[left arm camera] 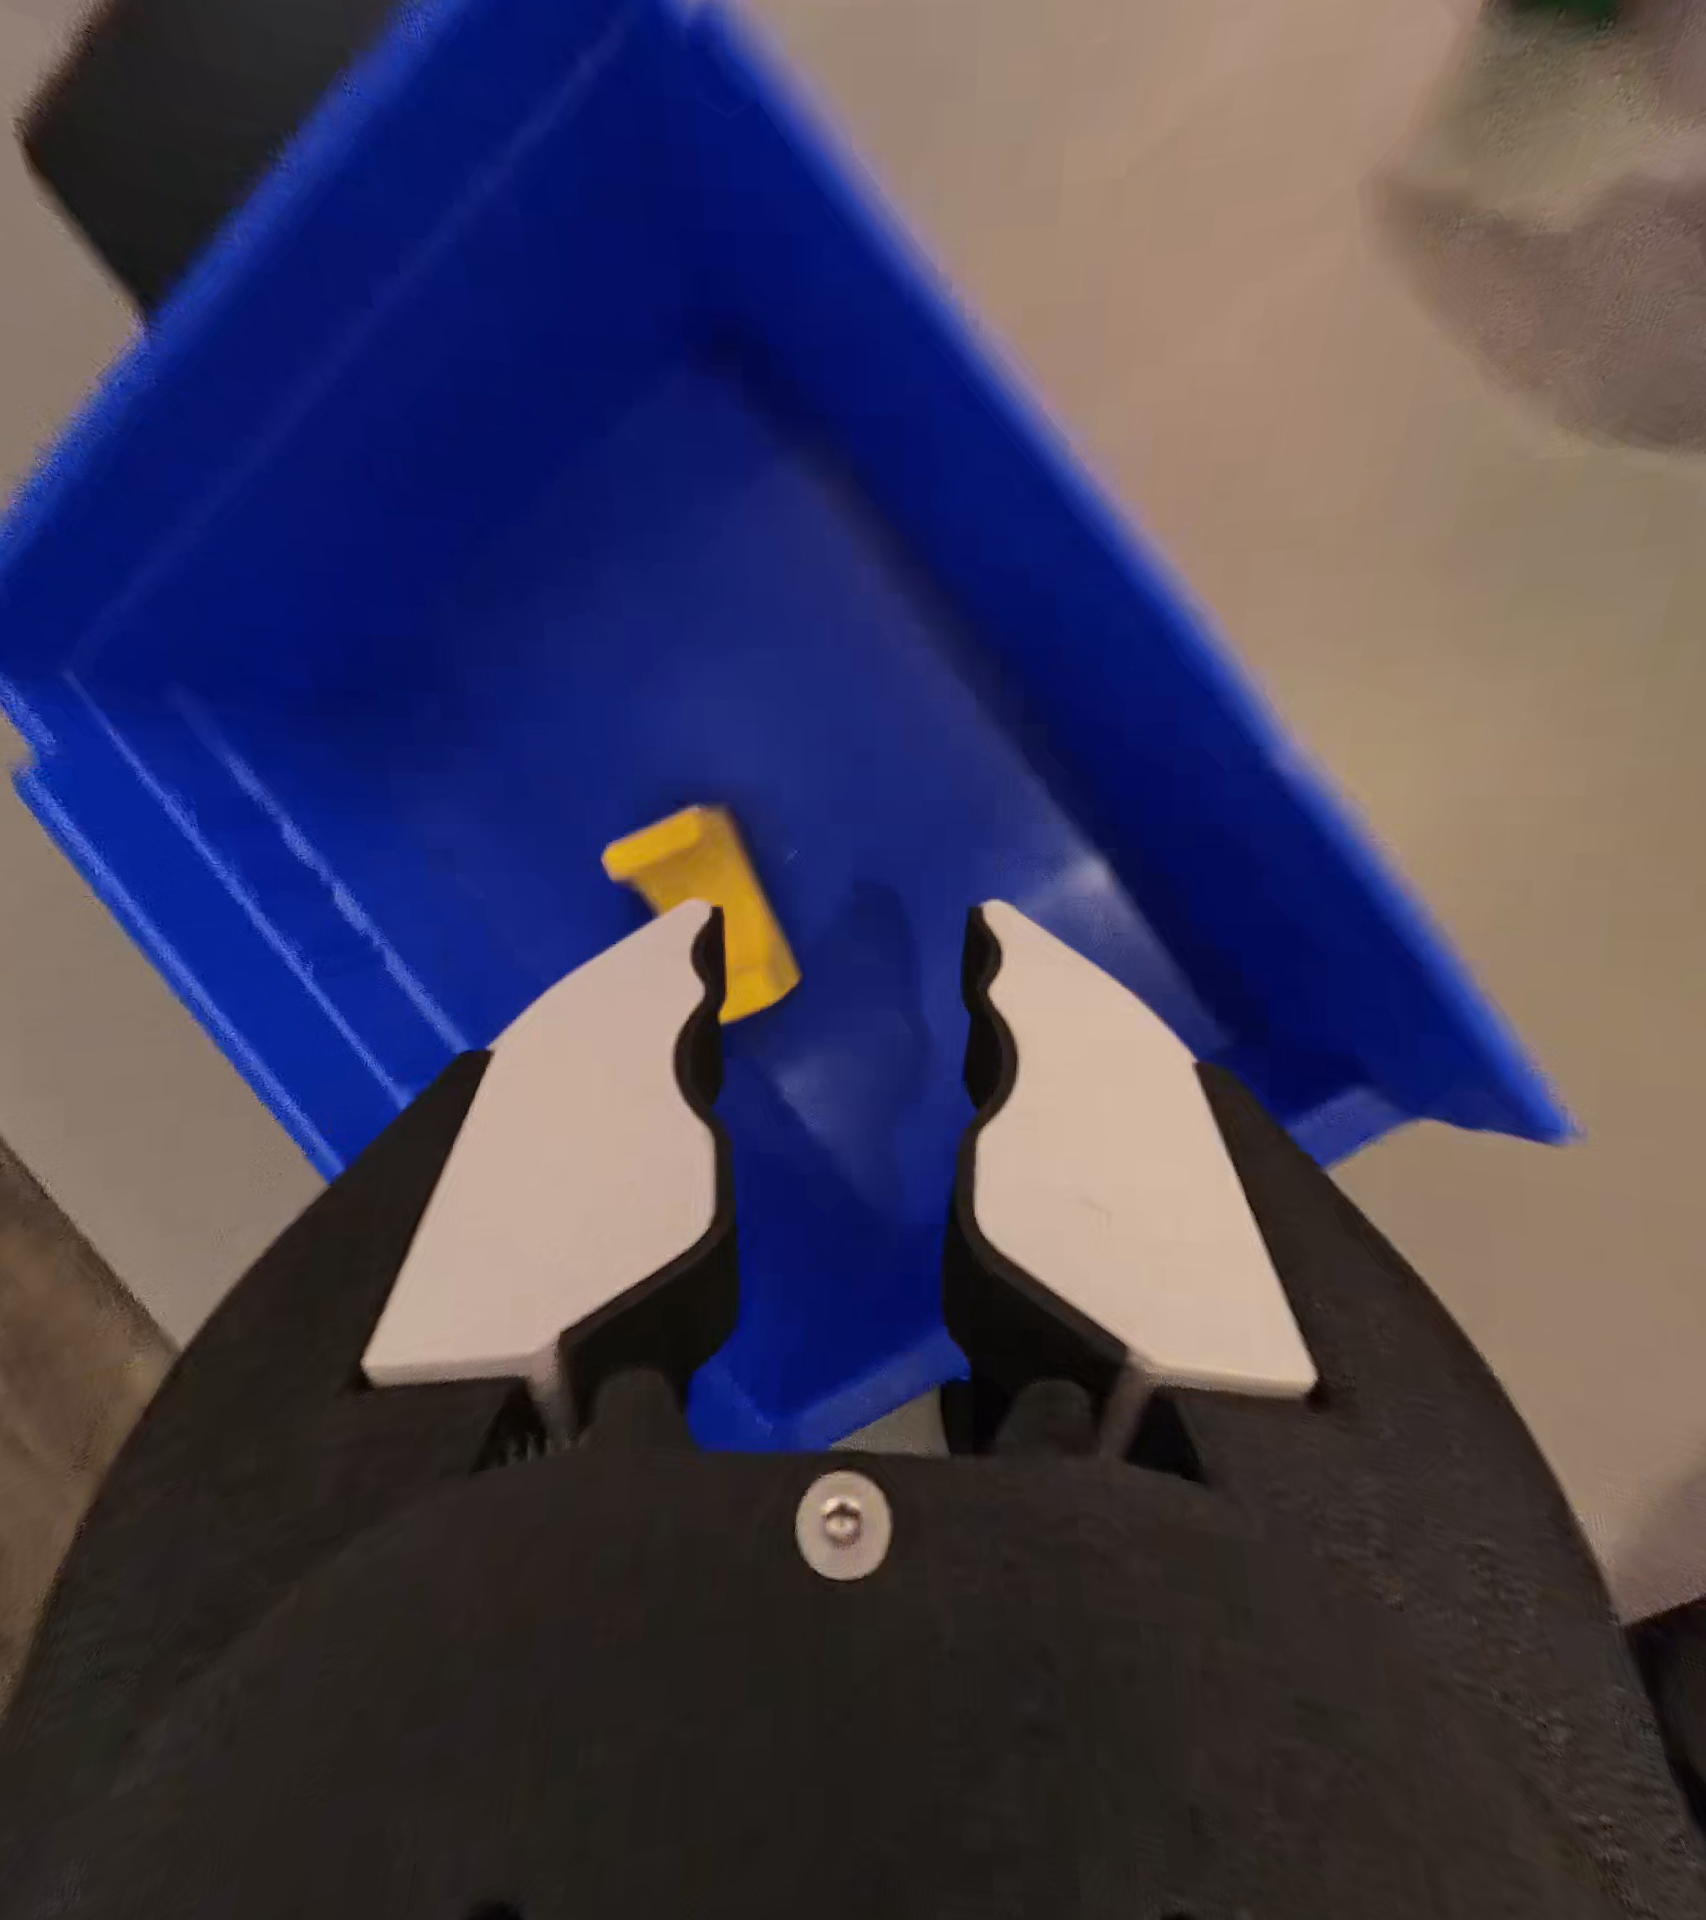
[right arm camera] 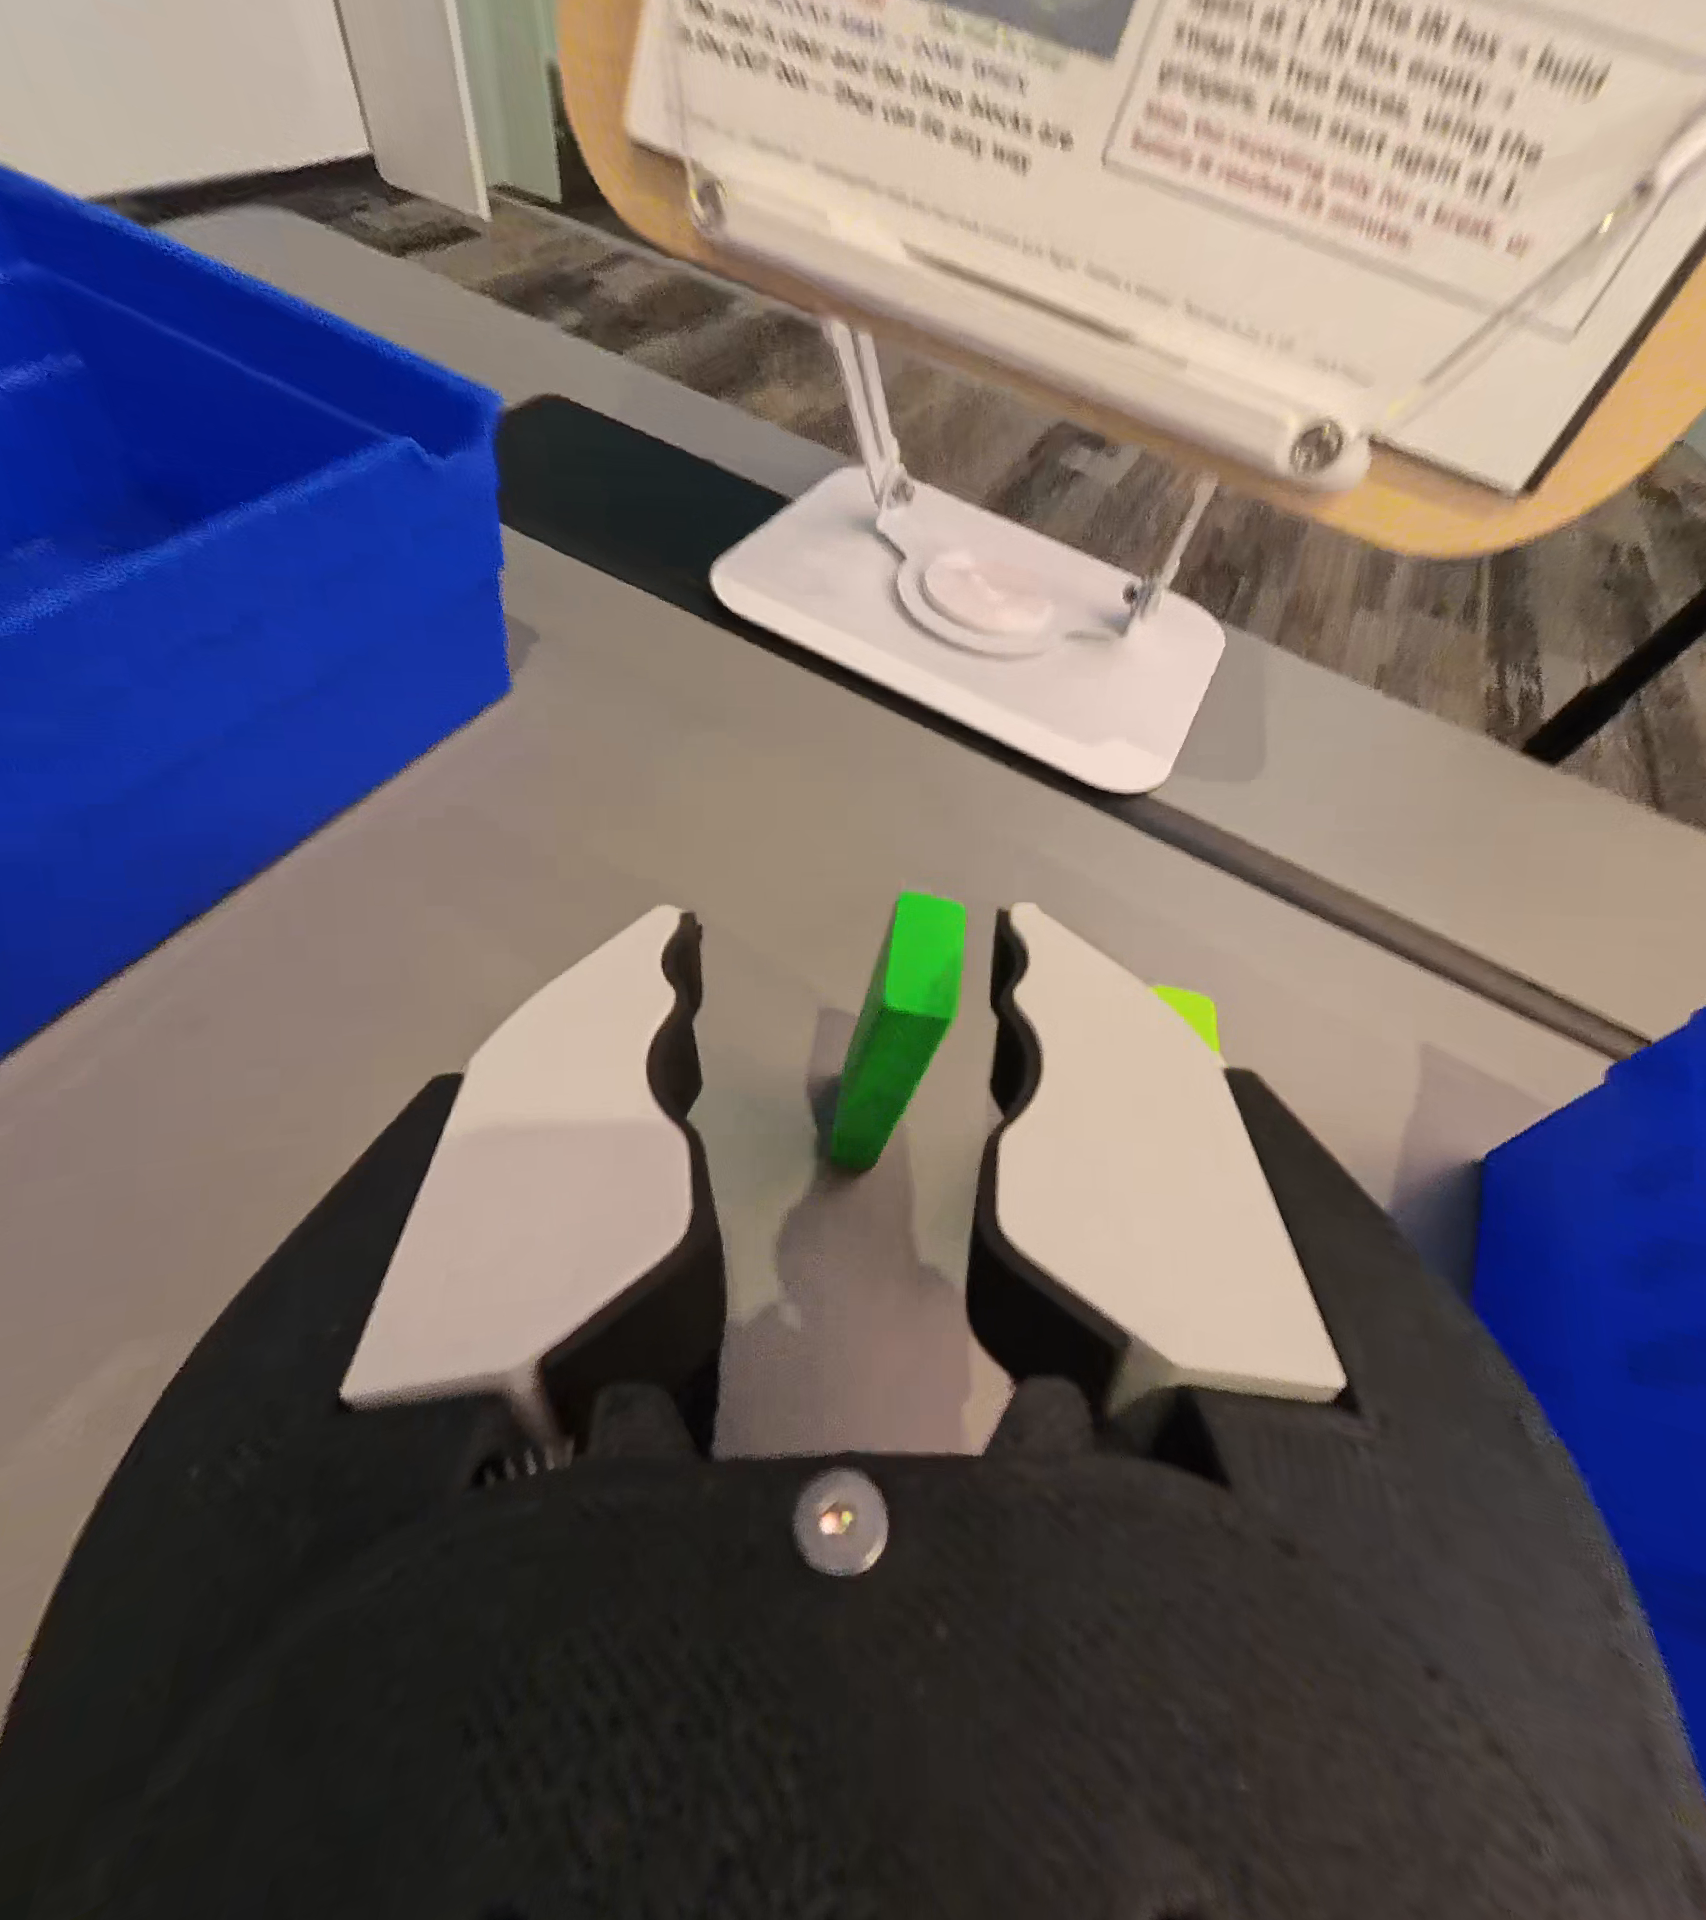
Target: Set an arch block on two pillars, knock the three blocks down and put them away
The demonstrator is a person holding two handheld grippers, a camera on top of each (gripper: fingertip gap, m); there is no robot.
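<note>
Soft even indoor light, faint shadows; motion blur throughout, wide-angle edge distortion

Yellow arch block [left arm camera: 714, 914] inside blue bin [left arm camera: 433, 499]; green pillar [right arm camera: 899, 1039] on table, tilted.

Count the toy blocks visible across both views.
3: a yellow arch block inside the blue bin, a green block on the table between the right gripper's fingers, and a lime block mostly hidden behind one finger.

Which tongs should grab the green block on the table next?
Right. The right tongs are open, with the green block on the table just ahead between their fingers. The left tongs hang open over the blue bin, where the yellow block lies.
</note>
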